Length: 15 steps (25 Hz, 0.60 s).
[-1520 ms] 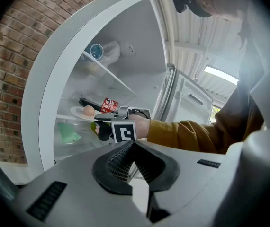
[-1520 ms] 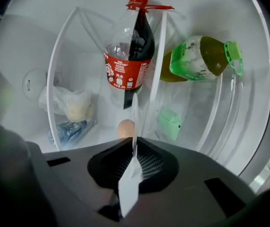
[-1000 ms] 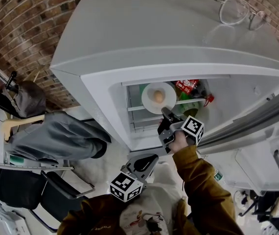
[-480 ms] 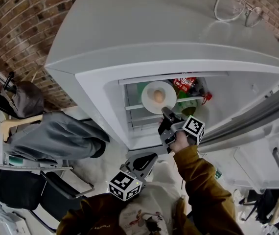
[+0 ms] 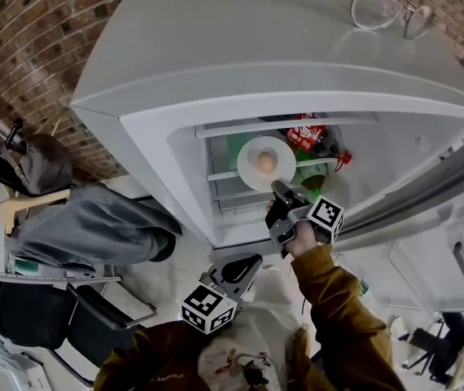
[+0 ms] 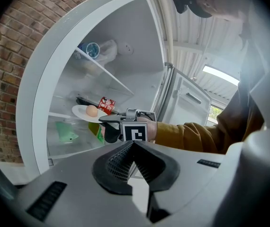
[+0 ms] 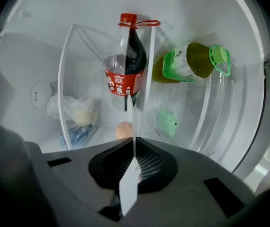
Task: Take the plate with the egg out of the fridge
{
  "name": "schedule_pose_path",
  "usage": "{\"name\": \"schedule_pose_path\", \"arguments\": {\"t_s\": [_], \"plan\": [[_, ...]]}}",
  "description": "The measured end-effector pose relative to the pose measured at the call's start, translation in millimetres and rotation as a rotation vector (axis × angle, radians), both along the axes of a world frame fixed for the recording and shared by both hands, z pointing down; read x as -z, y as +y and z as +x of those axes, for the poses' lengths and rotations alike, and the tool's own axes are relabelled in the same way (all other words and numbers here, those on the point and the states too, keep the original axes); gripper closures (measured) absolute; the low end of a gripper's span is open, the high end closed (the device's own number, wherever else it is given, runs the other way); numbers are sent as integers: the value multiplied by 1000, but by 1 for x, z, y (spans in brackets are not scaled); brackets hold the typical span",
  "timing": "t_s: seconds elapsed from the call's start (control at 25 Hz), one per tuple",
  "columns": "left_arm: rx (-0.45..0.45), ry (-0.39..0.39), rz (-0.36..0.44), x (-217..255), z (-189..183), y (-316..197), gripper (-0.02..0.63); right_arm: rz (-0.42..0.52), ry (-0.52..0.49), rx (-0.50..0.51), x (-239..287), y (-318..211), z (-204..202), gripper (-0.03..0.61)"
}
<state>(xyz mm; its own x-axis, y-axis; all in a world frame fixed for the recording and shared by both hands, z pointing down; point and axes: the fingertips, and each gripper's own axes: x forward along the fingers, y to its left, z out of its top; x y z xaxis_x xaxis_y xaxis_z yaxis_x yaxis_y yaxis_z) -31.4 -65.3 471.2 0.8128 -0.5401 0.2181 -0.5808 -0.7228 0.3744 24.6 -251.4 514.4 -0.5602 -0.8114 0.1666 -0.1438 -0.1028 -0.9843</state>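
A white plate (image 5: 266,163) carrying a brown egg (image 5: 265,162) hangs level in front of the open fridge's (image 5: 216,47) shelves. My right gripper (image 5: 283,195) is shut on the plate's near rim. In the right gripper view the plate (image 7: 134,126) runs edge-on as a thin white line between the jaws, with the egg (image 7: 123,129) just left of it. The left gripper view shows the plate (image 6: 80,112), the egg (image 6: 92,111) and the right gripper (image 6: 107,119) side-on. Lower down, away from the fridge, my left gripper (image 5: 244,267) is shut on nothing.
Inside the fridge are a cola bottle (image 7: 124,70), a green-capped bottle (image 7: 189,63) and a bagged item (image 7: 76,110) on glass shelves. The open door (image 5: 427,210) stands at the right. Glasses (image 5: 383,10) lie on the fridge top. A chair with grey clothing (image 5: 94,226) is at the left.
The right gripper and the plate have shifted very slightly to the right and toward me. The left gripper has stayed where it was.
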Motion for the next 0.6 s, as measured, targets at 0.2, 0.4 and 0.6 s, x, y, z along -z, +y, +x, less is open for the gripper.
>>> {"name": "schedule_pose_path", "arguments": {"t_s": [0.2, 0.4, 0.6], "plan": [[-7, -2, 1, -1, 2, 1, 606, 8, -20, 16, 0, 7, 0, 557], [-11, -3, -2, 0, 3, 2, 606, 9, -8, 30, 7, 13, -1, 557], [-14, 0, -6, -1, 3, 2, 606, 17, -4, 46, 9, 19, 0, 557]]}}
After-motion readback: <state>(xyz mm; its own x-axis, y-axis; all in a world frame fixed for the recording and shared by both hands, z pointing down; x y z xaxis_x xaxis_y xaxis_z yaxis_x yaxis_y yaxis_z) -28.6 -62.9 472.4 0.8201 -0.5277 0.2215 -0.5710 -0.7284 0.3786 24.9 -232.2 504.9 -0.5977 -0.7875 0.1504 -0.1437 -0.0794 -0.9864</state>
